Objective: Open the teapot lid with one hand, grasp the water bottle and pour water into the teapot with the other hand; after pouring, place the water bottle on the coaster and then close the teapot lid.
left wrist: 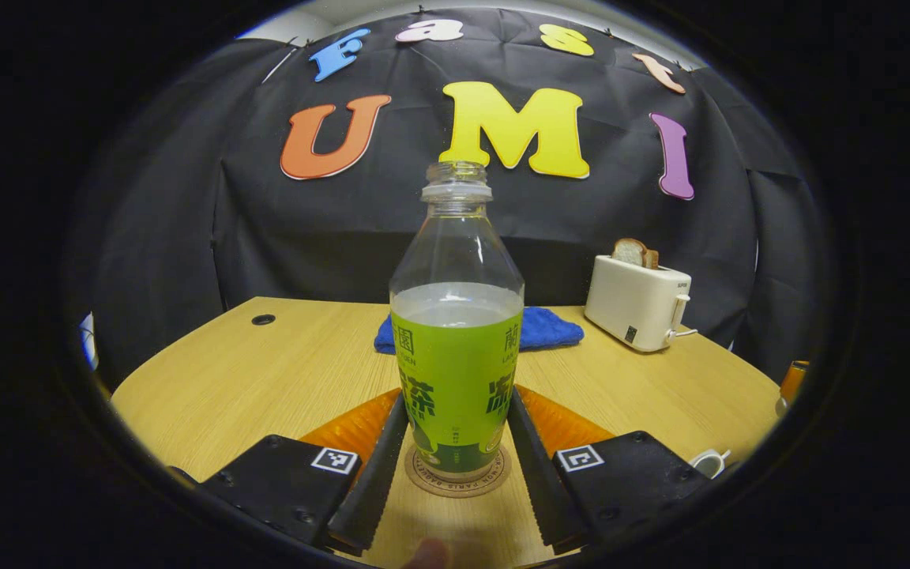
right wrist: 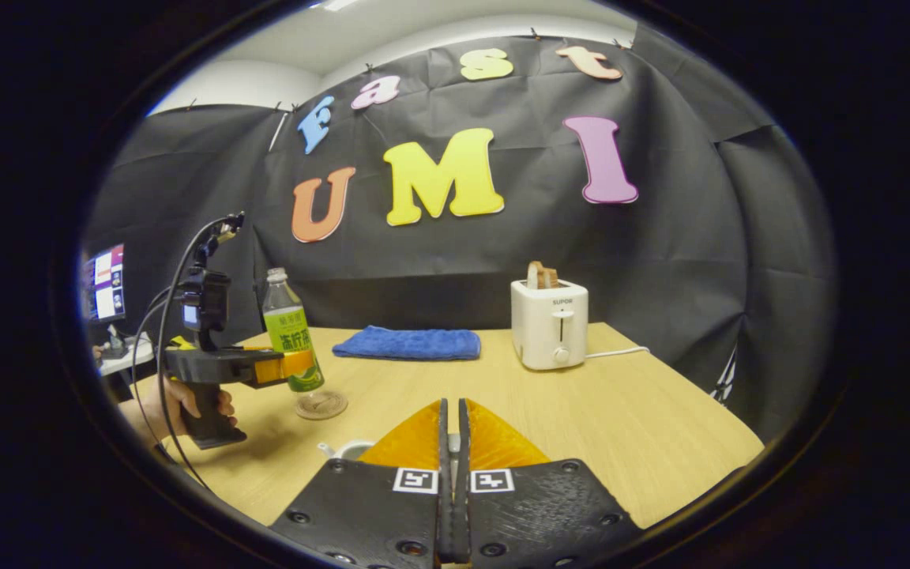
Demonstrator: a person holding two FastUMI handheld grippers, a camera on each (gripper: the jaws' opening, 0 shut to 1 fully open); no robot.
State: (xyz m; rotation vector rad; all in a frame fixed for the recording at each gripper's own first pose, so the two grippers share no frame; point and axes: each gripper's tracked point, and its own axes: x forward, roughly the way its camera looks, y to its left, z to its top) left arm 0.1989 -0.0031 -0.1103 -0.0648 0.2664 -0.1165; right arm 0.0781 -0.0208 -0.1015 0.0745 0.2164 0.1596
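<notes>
In the left gripper view, the left hand-held gripper (left wrist: pixel 455 450) clasps the uncapped water bottle (left wrist: pixel 456 332) standing on the coaster (left wrist: pixel 457 484). The right gripper view shows the right hand-held gripper (right wrist: pixel 452 431) fully closed, empty, above the table (right wrist: pixel 629 427), with a white teapot (right wrist: pixel 347 450) partly hidden beneath it.

A clear water bottle (left wrist: pixel 456 332) with a green label is seen upright and uncapped, partly filled, just over a round brown coaster (left wrist: pixel 457 477) on the wooden table; whether they touch cannot be told. In the right gripper view, a small part of the white teapot (right wrist: pixel 344 450) is glimpsed.
</notes>
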